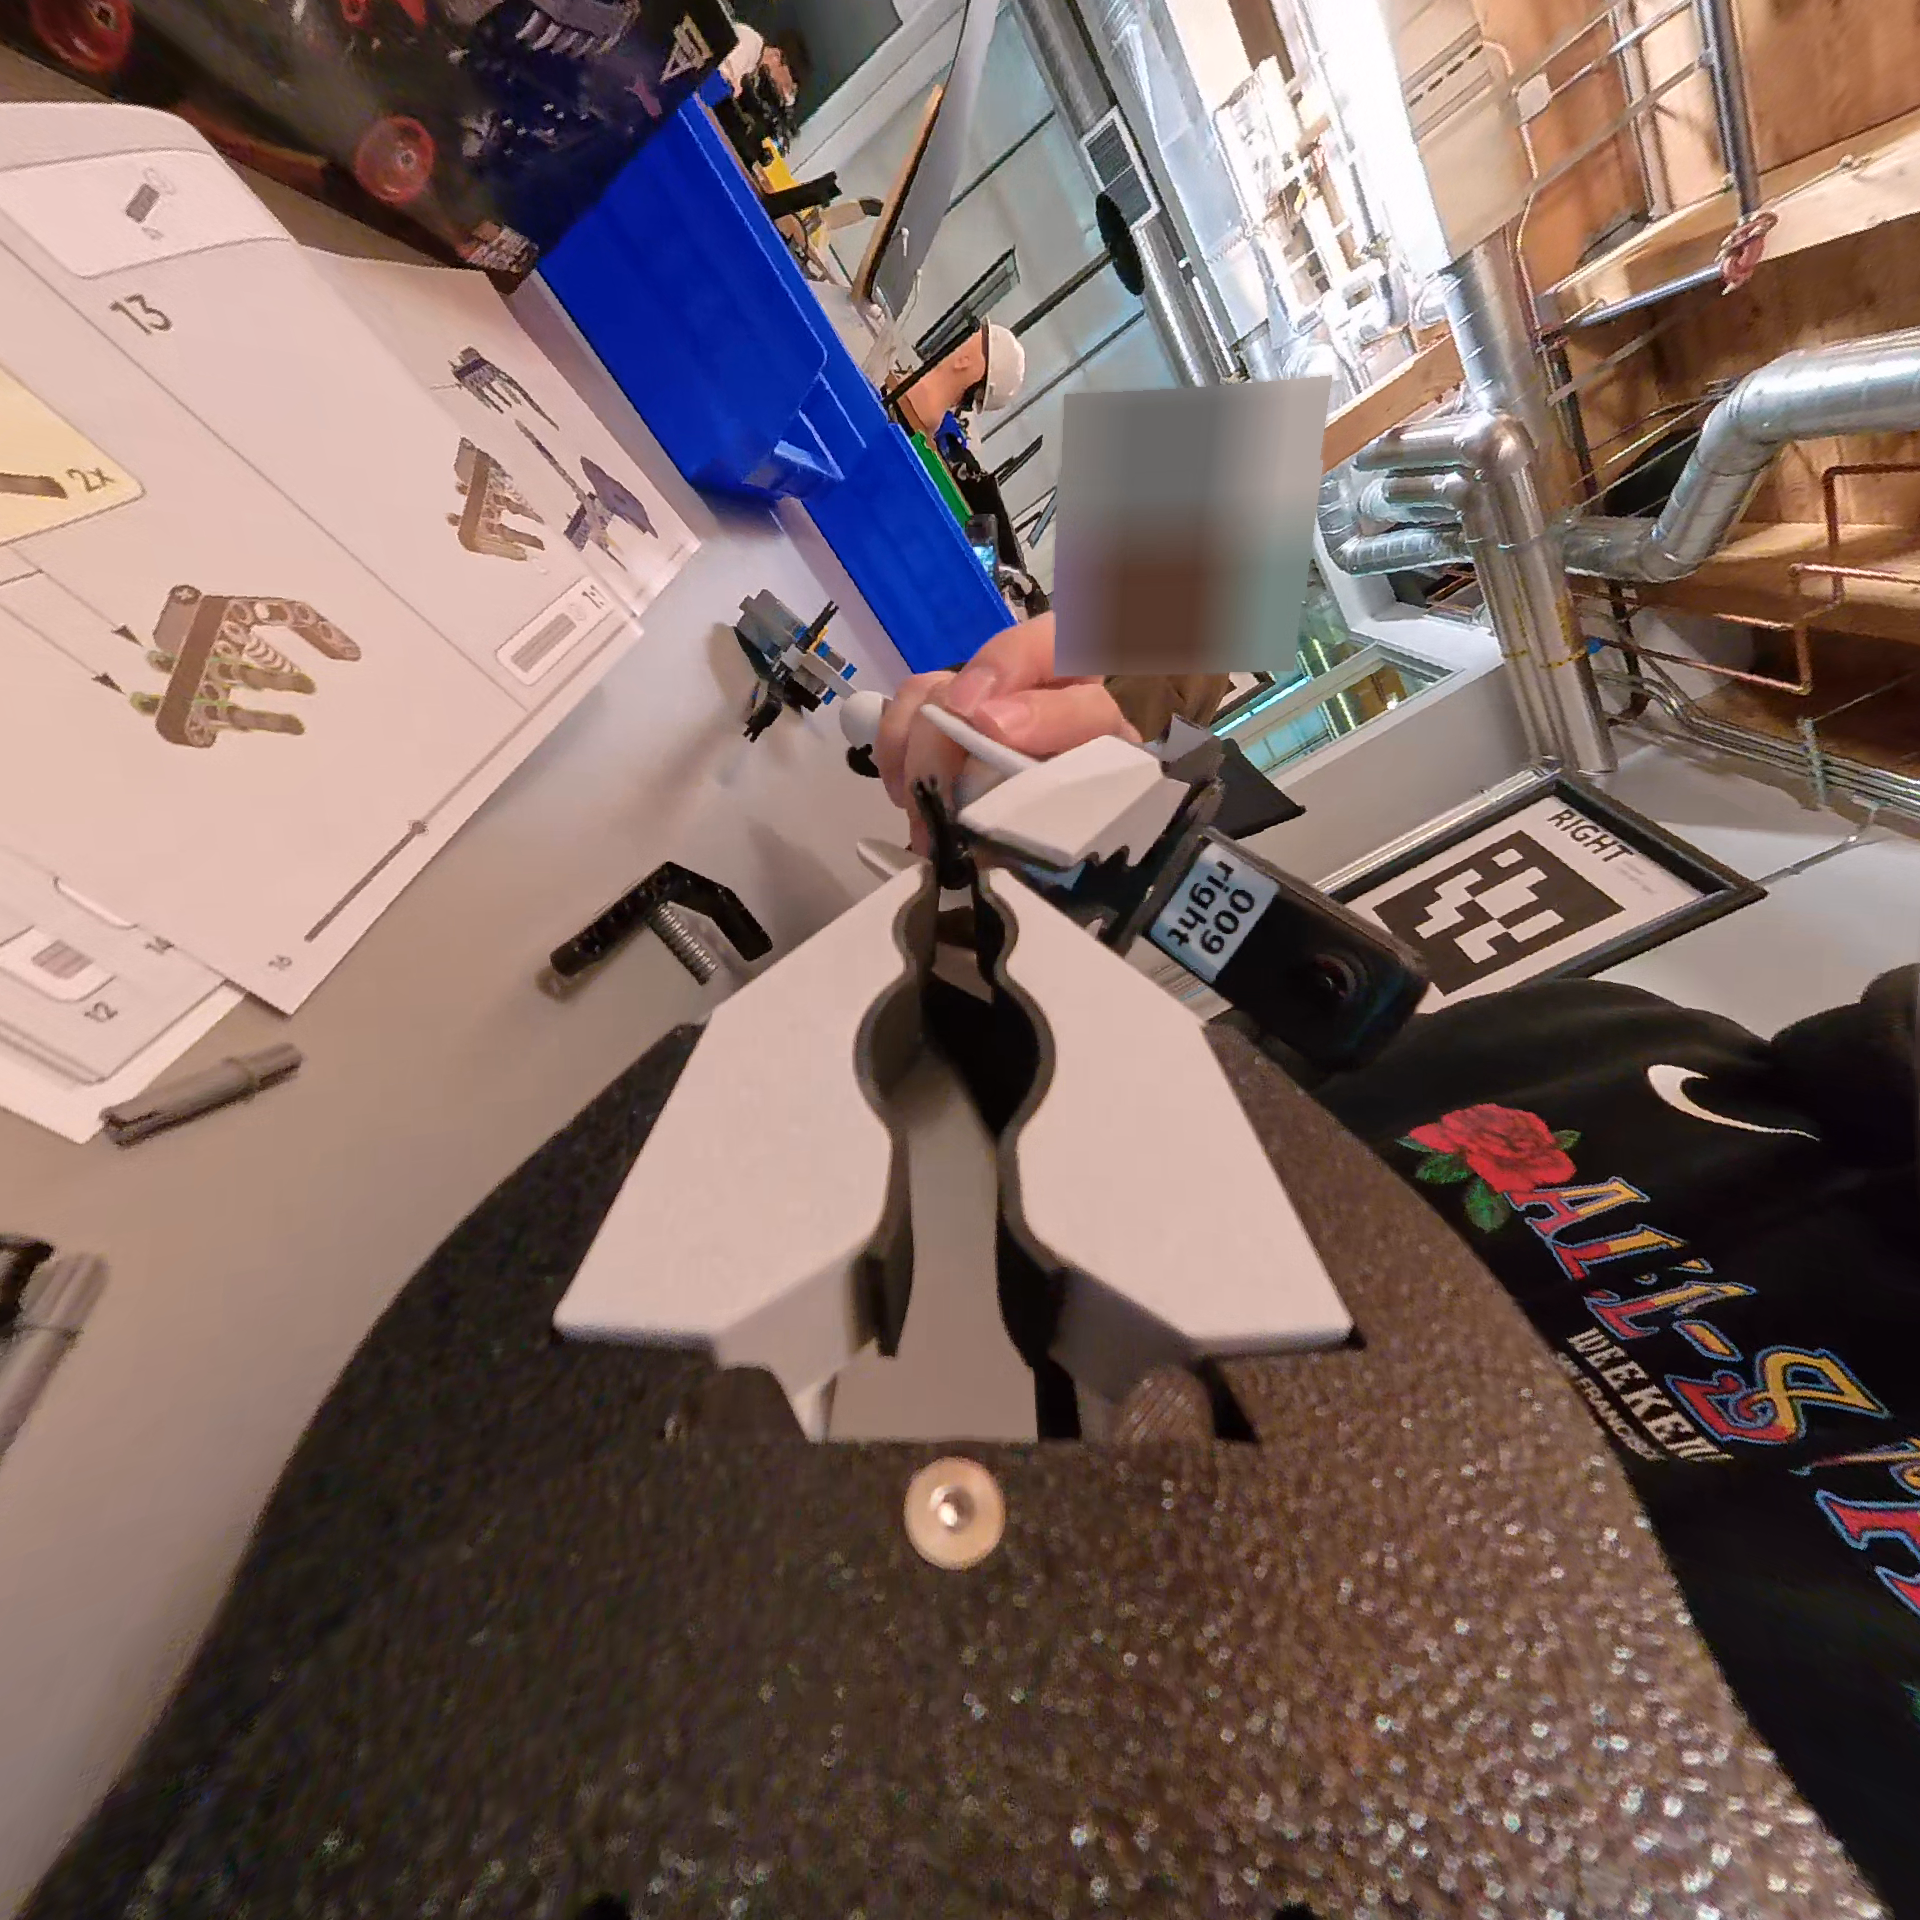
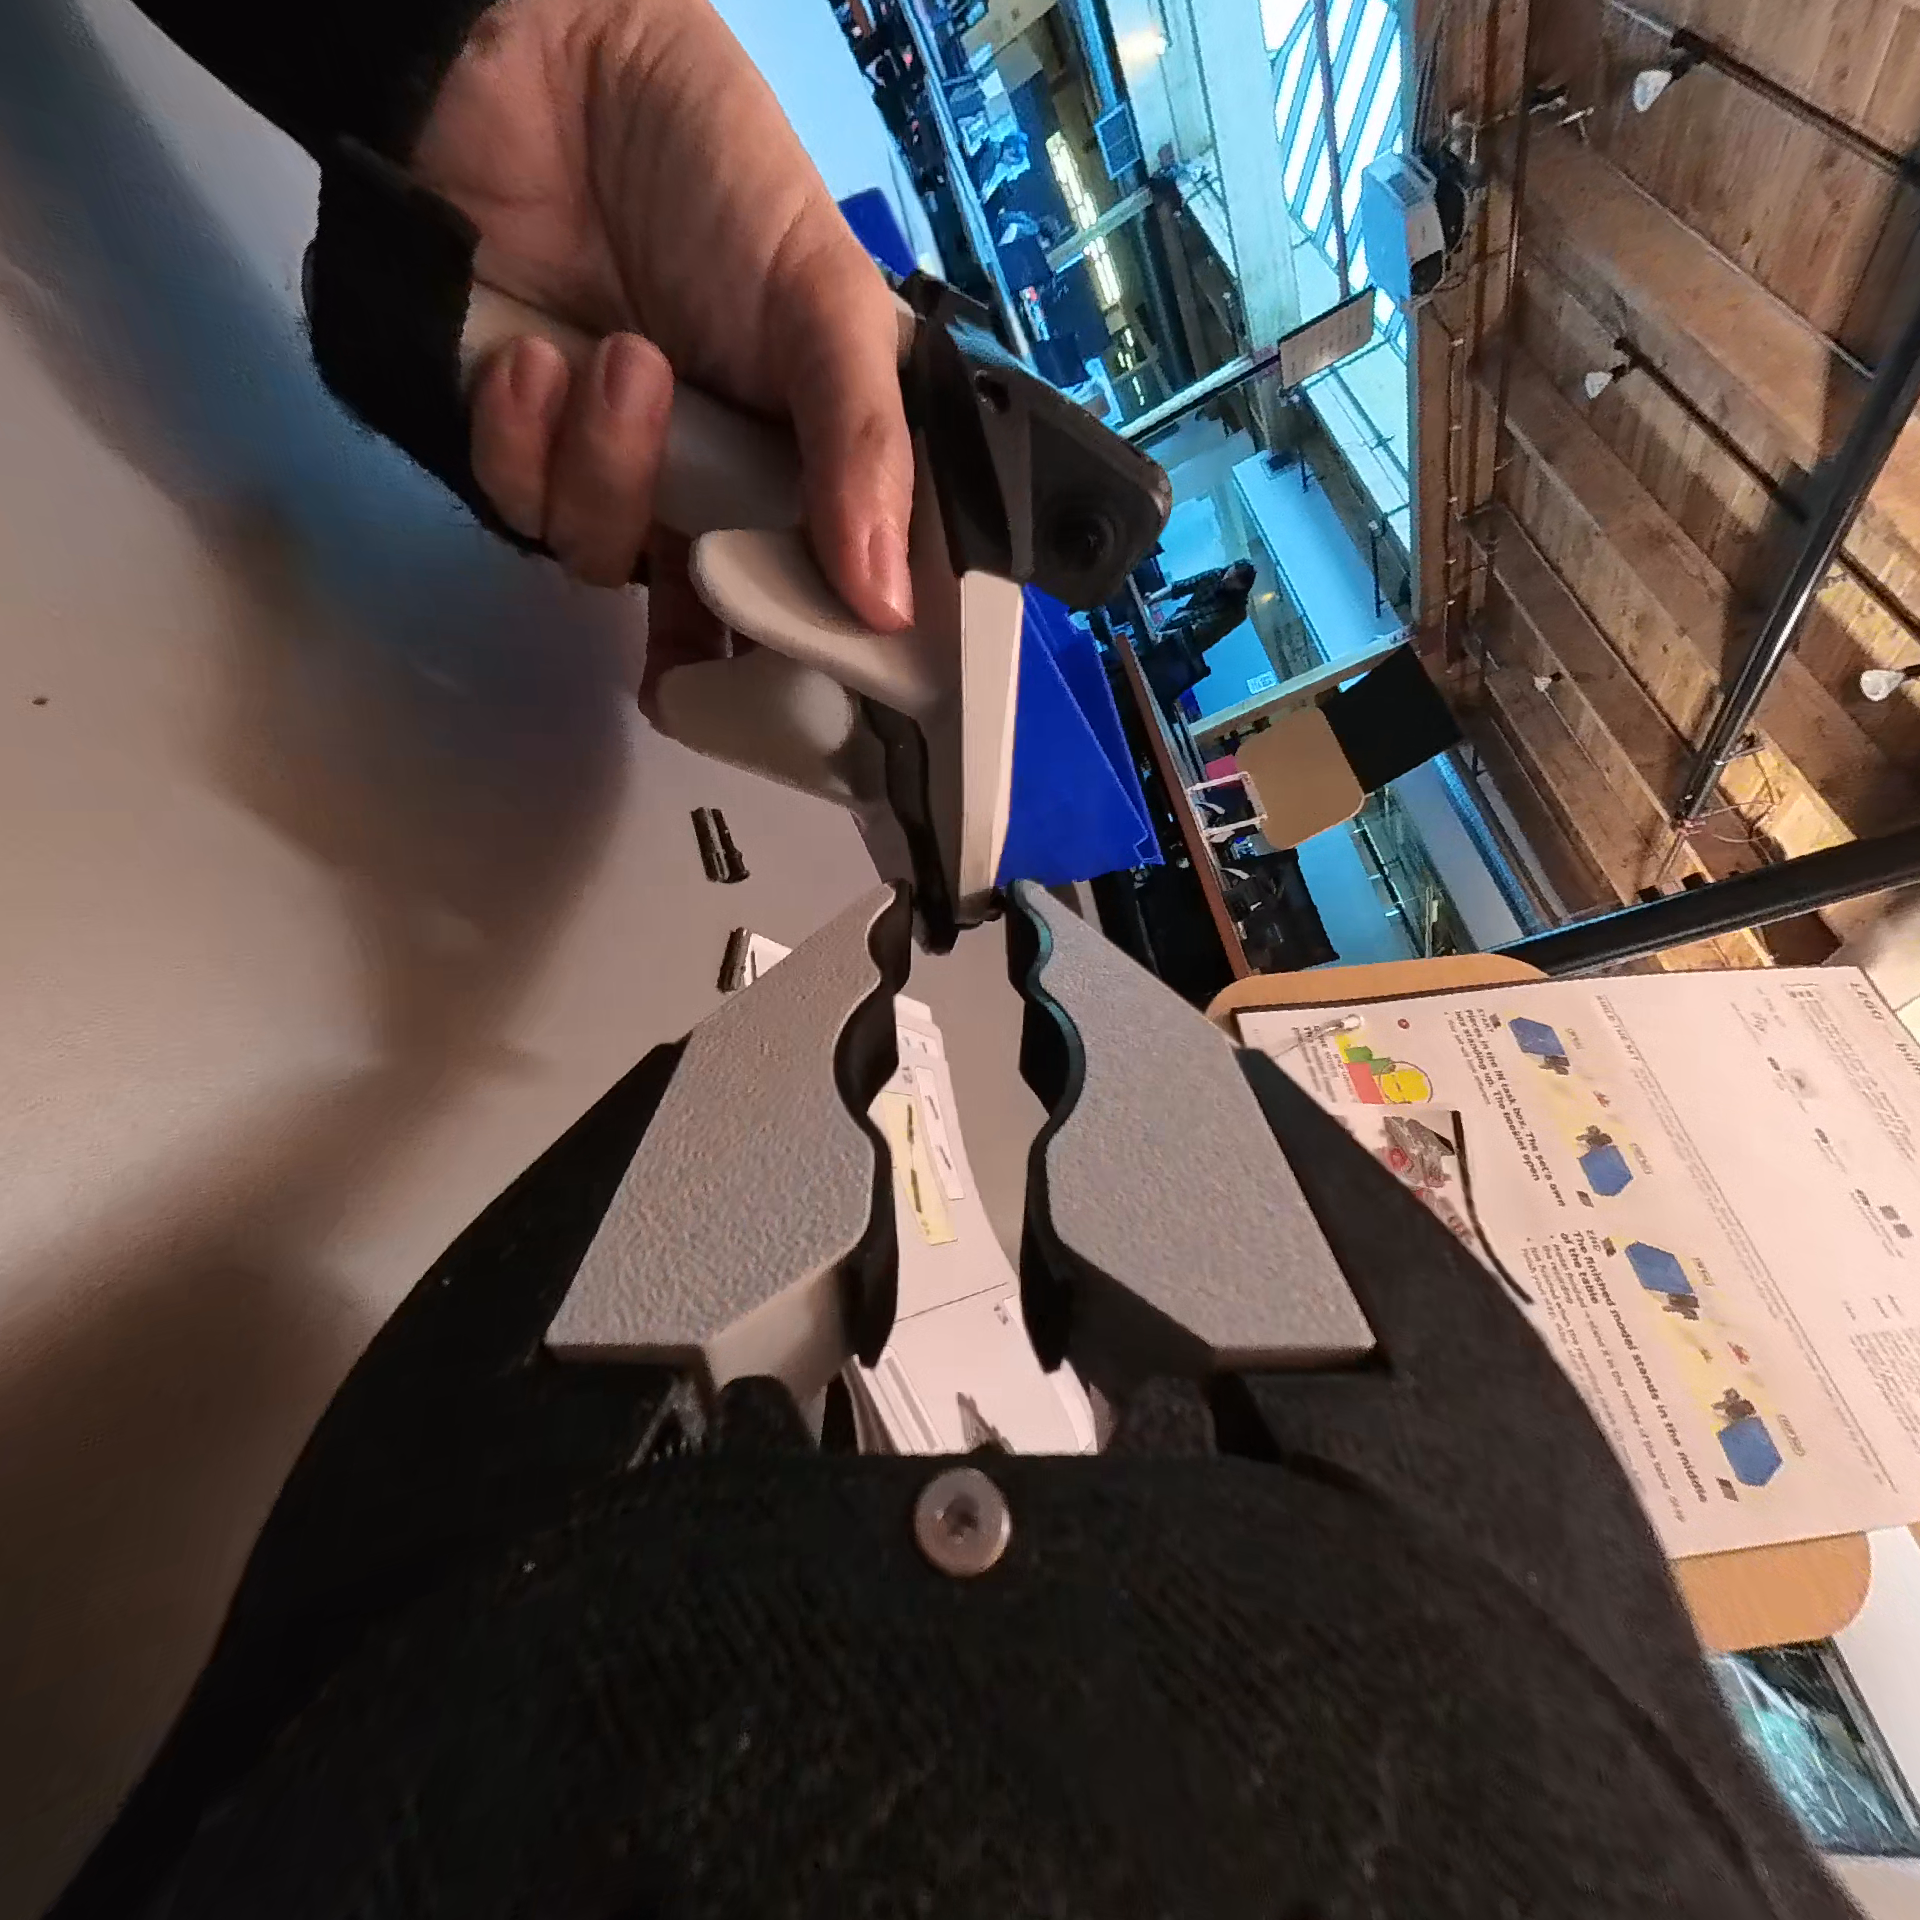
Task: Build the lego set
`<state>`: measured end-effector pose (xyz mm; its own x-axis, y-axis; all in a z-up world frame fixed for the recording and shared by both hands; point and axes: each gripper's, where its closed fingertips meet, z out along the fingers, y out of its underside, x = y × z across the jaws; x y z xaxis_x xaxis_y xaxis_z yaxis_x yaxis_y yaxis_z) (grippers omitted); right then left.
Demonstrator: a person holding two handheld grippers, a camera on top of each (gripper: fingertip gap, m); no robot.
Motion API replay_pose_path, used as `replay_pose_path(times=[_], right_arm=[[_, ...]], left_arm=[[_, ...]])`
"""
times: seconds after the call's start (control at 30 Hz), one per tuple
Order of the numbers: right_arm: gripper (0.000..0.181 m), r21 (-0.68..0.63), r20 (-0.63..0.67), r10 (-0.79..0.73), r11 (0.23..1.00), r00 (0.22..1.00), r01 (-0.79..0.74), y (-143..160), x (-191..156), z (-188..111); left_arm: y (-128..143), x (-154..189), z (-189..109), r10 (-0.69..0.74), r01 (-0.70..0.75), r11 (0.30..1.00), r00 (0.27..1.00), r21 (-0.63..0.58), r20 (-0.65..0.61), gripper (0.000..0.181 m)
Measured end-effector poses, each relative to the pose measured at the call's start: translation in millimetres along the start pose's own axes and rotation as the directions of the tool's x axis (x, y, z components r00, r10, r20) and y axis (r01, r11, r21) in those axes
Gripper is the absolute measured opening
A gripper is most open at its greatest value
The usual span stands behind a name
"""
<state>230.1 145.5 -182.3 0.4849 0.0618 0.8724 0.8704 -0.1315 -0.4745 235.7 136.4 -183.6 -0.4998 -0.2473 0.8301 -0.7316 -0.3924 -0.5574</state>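
Observation:
My left gripper (image 1: 951, 894) is shut on a small black lego piece (image 1: 977, 987) that fills the gap between its grey fingers. The piece's end (image 1: 938, 831) sticks out past the tips. My right gripper (image 2: 958, 906) meets it tip to tip, with its jaws a narrow gap apart and closed around that end (image 2: 930, 925). In the left wrist view the right gripper (image 1: 951, 831) comes in from the right, held by a hand (image 1: 987, 696). Both are held above the grey table (image 1: 312, 1299).
An open instruction booklet (image 1: 260, 623) lies at the left. A black L-shaped beam (image 1: 665, 935), a grey pin (image 1: 208, 1086) and a small part-built model (image 1: 795, 665) lie beside it. Behind are a blue bin (image 1: 727, 343) and the set's box (image 1: 416, 104). Two small black pins (image 2: 717, 842) and a printed sheet on a clipboard (image 2: 1558, 1247) are nearby. Only a small space, under 4 cm, lies between the two pairs of fingers.

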Motion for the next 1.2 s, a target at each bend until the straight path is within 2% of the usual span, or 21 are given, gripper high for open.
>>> replay_pose_path(times=[0.33, 0.63, 0.7, 0.73, 0.8, 0.97, 1.03, 1.07, 1.2], right_arm=[[0.013, -0.028, 0.035, 0.050, 0.998, 0.998, -0.049, 4.7, -2.9, 2.9], [0.013, -0.077, 0.084, 0.021, 0.997, 0.996, -0.014, 12.7, -13.1, 9.0], [0.008, -0.077, 0.087, 0.023, 0.997, 0.996, -0.016, 12.7, -13.5, 9.7], [0.008, -0.076, 0.085, 0.024, 0.997, 0.996, -0.018, 12.4, -13.1, 10.1], [0.008, -0.077, 0.089, 0.036, 0.997, 0.995, -0.029, 12.6, -13.8, 11.2], [0.007, -0.055, 0.128, 0.083, 0.996, 0.988, -0.076, 11.4, -15.3, 9.2], [0.000, -0.093, 0.178, 0.102, 0.992, 0.979, -0.086, 21.0, -17.4, 2.6], [0.000, -0.133, 0.161, 0.114, 0.987, 0.980, -0.093, 31.1, -10.7, -2.0], [0.003, -0.248, 0.210, 0.311, 0.934, 0.927, -0.257, 60.5, -7.8, -26.1]], left_arm=[[1.5, -7.3, 0.1, 0.057, -0.056, 0.998, 0.998, -0.014, 0.040, 0.004], [6.9, -24.4, -1.7, 0.179, -0.162, 0.982, 0.963, -0.098, 0.202, 0.004], [4.7, -30.3, -3.9, 0.205, -0.183, 0.978, 0.944, -0.104, 0.259, 0.018], [4.1, -31.0, -4.4, 0.220, -0.197, 0.974, 0.937, -0.109, 0.272, 0.018], [5.7, -25.7, -2.3, 0.251, -0.227, 0.966, 0.935, -0.122, 0.251, 0.004], [8.4, -23.7, -1.2, 0.249, -0.222, 0.965, 0.941, -0.138, 0.229, 0.005], [8.6, -25.5, -4.5, 0.280, -0.245, 0.955, 0.929, -0.165, 0.240, 0.009], [8.6, -26.7, -6.8, 0.312, -0.271, 0.945, 0.917, -0.184, 0.249, 0.010], [19.9, -34.3, -9.0, 0.457, -0.372, 0.873, 0.850, -0.316, 0.261, 0.013]])
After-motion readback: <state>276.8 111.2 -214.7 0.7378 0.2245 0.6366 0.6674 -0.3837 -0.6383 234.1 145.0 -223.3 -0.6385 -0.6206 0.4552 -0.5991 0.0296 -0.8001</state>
